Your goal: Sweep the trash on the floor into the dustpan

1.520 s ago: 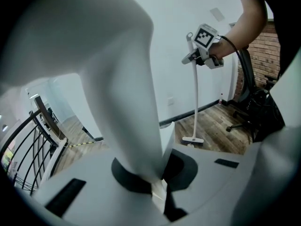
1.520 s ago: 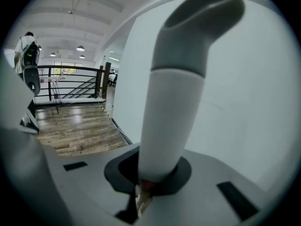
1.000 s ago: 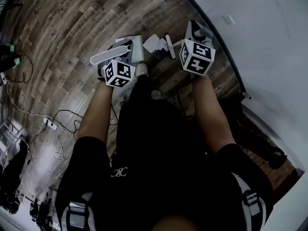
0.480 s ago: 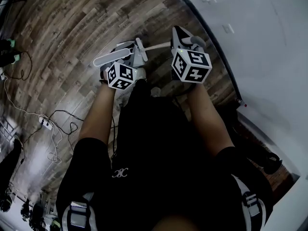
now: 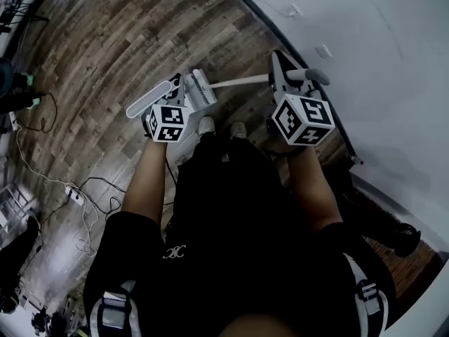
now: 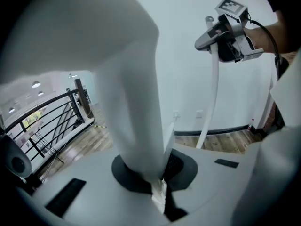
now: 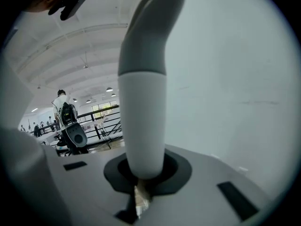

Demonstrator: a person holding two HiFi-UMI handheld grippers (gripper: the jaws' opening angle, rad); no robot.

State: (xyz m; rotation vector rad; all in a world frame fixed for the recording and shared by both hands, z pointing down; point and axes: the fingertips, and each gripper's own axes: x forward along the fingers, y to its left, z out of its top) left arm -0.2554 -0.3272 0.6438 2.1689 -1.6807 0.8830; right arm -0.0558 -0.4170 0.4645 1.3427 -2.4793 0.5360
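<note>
My left gripper (image 5: 174, 98) is shut on the long white dustpan handle (image 5: 149, 100), which fills the left gripper view (image 6: 127, 79). The pan itself is mostly hidden under that gripper. My right gripper (image 5: 286, 83) is shut on the white broom handle with a grey top (image 7: 141, 98). The broom pole (image 5: 238, 82) slants left to the broom head (image 5: 200, 90), right beside the left gripper. The left gripper view also catches the right gripper (image 6: 230, 32) on the pole (image 6: 210, 102). No loose trash shows in any view.
A white wall with a dark baseboard and sockets (image 5: 323, 50) runs close on the right. Cables and a power strip (image 5: 74, 188) lie on the wood floor at left. The person's shoes (image 5: 205, 125) stand just behind the broom head. A black railing (image 6: 42, 121) is far off.
The broom head swept left to the dustpan. A white scrap seen beside it a second ago no longer shows. The right gripper has since drawn back to the right.
</note>
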